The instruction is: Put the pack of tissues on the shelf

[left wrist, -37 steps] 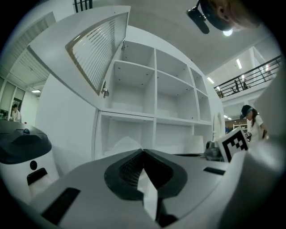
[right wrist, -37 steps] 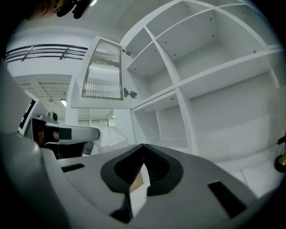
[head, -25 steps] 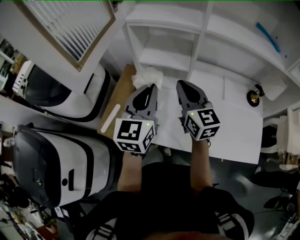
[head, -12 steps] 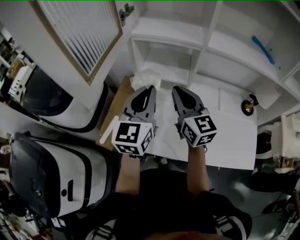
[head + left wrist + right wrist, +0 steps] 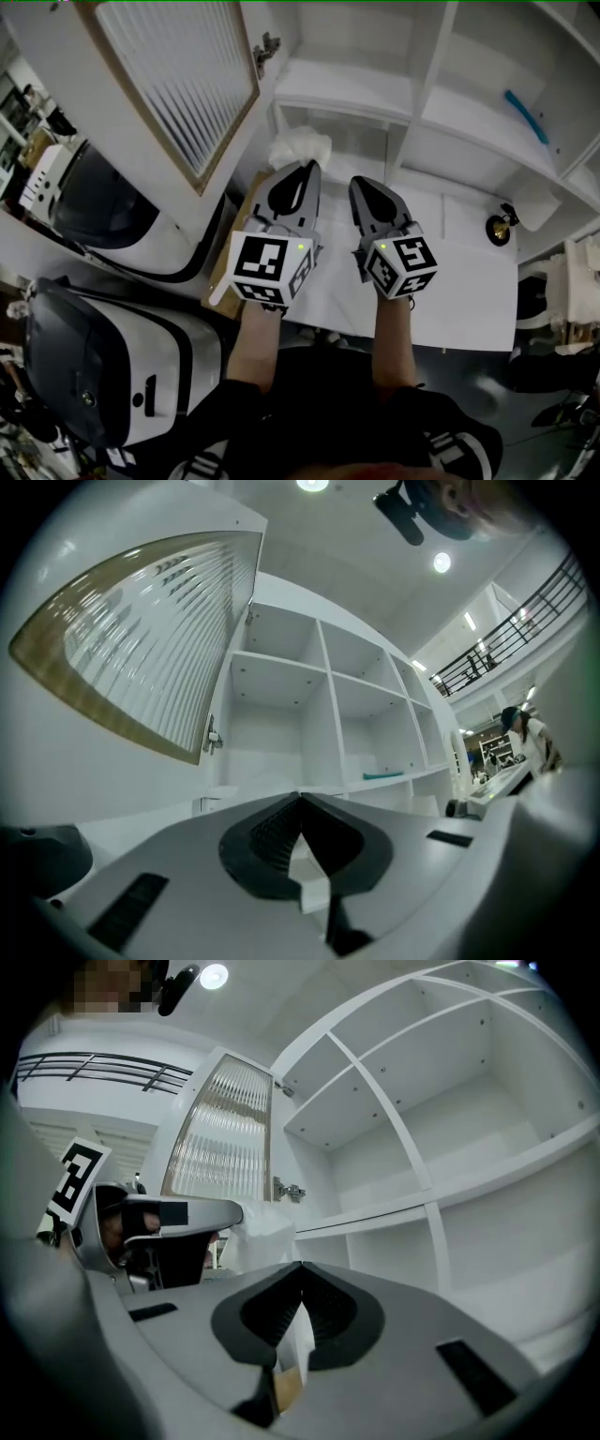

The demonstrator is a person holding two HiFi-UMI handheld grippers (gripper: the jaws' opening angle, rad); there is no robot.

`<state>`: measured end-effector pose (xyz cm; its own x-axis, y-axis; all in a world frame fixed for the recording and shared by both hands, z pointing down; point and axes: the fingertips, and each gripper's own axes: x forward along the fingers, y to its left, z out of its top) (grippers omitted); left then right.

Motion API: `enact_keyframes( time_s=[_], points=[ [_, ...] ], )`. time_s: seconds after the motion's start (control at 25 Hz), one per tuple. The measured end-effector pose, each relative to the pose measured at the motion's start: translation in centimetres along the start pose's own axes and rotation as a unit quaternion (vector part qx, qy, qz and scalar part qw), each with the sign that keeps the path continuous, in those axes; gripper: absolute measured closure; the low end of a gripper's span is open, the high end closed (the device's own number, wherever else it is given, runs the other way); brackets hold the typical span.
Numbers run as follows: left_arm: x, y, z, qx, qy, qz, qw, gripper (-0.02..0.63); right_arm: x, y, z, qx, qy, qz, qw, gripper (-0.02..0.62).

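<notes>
The pack of tissues (image 5: 300, 148) is a crumpled white bundle pinched at the very tip of the left gripper (image 5: 307, 169), whose jaws are closed on its near edge. It is held up off the bench (image 5: 450, 281), at the mouth of the leftmost lower compartment of the white shelf (image 5: 347, 94). Whether it touches the shelf board I cannot tell. From the right gripper view the pack shows as a pale lump sticking out past the left gripper's tip, just below the door hinge.

The right gripper (image 5: 361, 183) hangs just beside the left one, over the bench. Its jaws meet at the tips with nothing between them.

An open cabinet door with ribbed glass (image 5: 178, 84) stands to the left of the shelf. A teal strip (image 5: 525, 115) lies in a compartment further right. A small dark and brass object (image 5: 500, 228) sits at the bench's far right. Two large white machines (image 5: 112, 202) stand to the left of the bench.
</notes>
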<state>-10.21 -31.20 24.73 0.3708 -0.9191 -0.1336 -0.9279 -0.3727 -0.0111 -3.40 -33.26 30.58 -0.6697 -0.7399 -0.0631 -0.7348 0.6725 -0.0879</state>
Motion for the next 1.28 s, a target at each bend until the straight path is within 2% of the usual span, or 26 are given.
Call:
enact_keyframes(
  time_s=[0.36, 0.76, 1.08, 1.28],
  points=[
    [2.4, 0.7, 4.9, 0.043, -0.039, -0.020, 0.9981, 0.595, 1.5, -0.2, 0.8, -0.009, -0.009, -0.006, 1.000, 0.577],
    [6.6, 0.4, 6.8, 0.057, -0.051, -0.052, 0.9957, 0.595, 1.5, -3.2, 1.2, -0.015, -0.011, -0.041, 0.999, 0.577],
    [10.8, 0.9, 6.8, 0.061, -0.040, -0.066, 0.9951, 0.595, 1.0, -6.4, 1.6, -0.019, -0.010, -0.073, 0.997, 0.577],
    [12.9, 0.8, 6.0, 0.067, -0.019, -0.076, 0.9947, 0.595, 1.4, -7.7, 1.4, -0.019, 0.000, -0.079, 0.997, 0.577]
  ],
)
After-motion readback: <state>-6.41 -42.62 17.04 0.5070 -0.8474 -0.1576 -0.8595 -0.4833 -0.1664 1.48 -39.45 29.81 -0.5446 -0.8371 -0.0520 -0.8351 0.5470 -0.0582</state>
